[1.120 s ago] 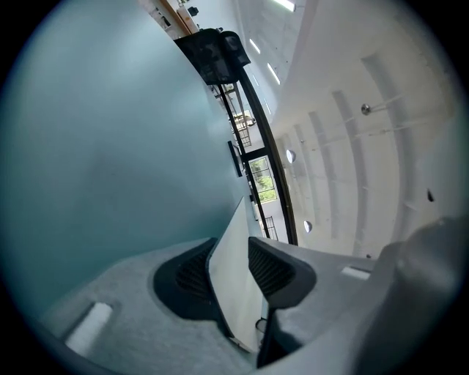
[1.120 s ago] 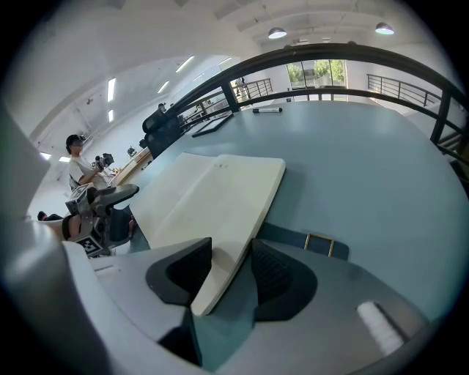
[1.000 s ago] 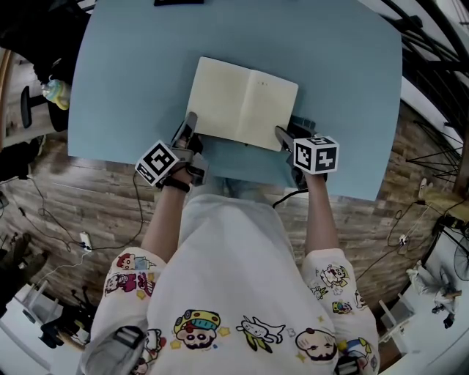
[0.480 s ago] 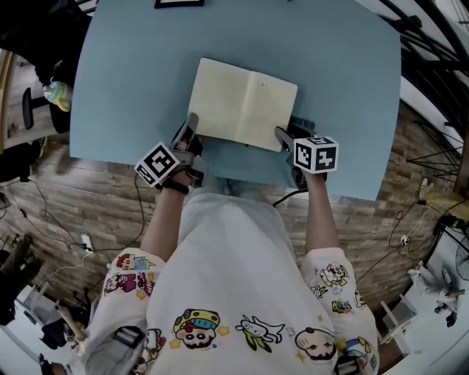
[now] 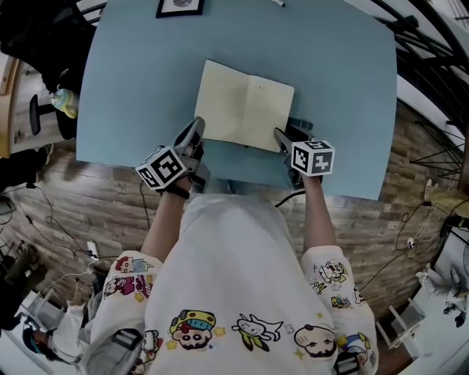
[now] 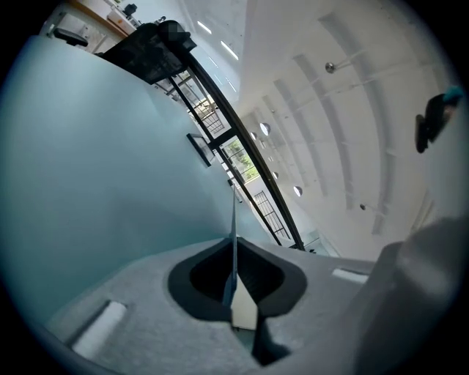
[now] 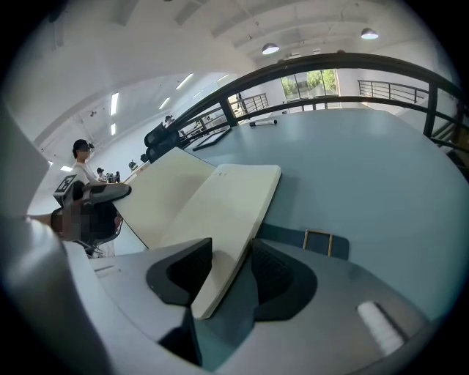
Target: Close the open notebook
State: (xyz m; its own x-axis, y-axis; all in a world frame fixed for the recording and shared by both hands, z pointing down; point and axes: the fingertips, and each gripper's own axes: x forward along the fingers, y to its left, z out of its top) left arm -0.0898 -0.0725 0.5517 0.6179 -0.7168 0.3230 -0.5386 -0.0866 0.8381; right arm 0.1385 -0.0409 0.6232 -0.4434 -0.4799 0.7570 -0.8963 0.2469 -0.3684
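Note:
An open notebook (image 5: 245, 106) with cream pages lies on the blue table (image 5: 132, 73), near its front edge. My left gripper (image 5: 196, 130) is at the notebook's near left corner. In the left gripper view its jaws are closing tight on a thin sheet (image 6: 234, 249) seen edge-on, the notebook's left leaf, raised off the table. My right gripper (image 5: 281, 138) is at the near right corner. In the right gripper view the right-hand block of pages (image 7: 212, 212) runs between the pads, and this gripper (image 7: 231, 275) is shut on it. The blue cover (image 7: 316, 240) shows beside the pages.
A framed picture (image 5: 179, 6) and a pen (image 5: 277, 2) lie at the table's far edge. Left of the table stand a chair (image 5: 37, 113) and a bottle (image 5: 64, 102) over the wooden floor. A person (image 7: 84, 168) is far off in the right gripper view.
My left gripper has risen a little and rolled, lifting the notebook's left edge. The right gripper has kept still.

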